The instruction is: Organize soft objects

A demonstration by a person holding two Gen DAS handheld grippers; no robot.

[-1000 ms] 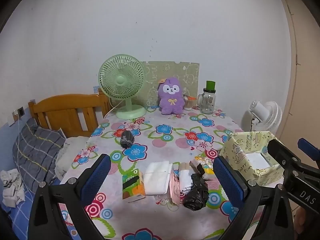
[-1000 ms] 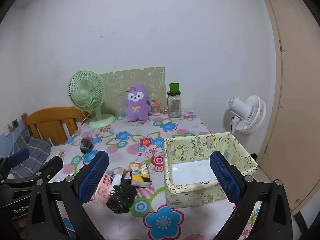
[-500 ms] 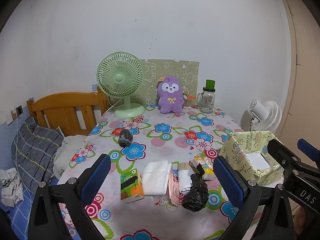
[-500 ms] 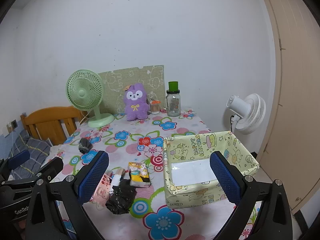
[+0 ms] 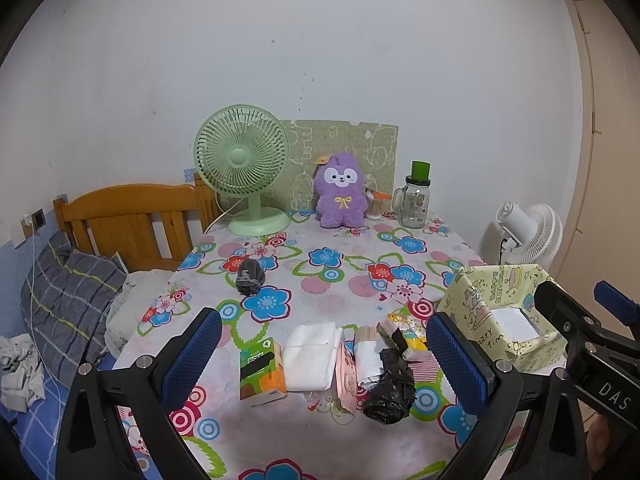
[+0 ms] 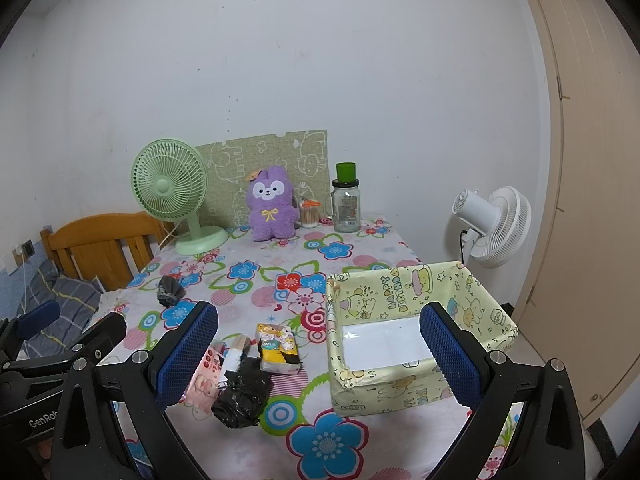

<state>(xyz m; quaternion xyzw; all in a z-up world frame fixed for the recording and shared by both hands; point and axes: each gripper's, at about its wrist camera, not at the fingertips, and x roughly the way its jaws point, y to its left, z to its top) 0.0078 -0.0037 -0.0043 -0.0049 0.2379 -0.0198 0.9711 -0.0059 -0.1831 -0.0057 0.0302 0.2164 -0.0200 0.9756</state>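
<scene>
Both views have drifted slightly lower, and the left gripper [image 5: 324, 356] and right gripper [image 6: 318, 352], both wide and empty, risk scattering the crowded soft packets [image 5: 316, 356] beside the box [image 6: 412, 328]

The table [image 5: 352, 276] carries one green fan [image 5: 242, 168], one plush [image 5: 341, 191], one jar [image 5: 416, 201], one box [image 6: 416, 332], one sock ball [image 5: 250, 276], one black bag [image 5: 389, 392] and two tissue packs [image 5: 261, 372] [image 6: 278, 347]. One white fan [image 6: 494, 226] stands beyond the table.
</scene>
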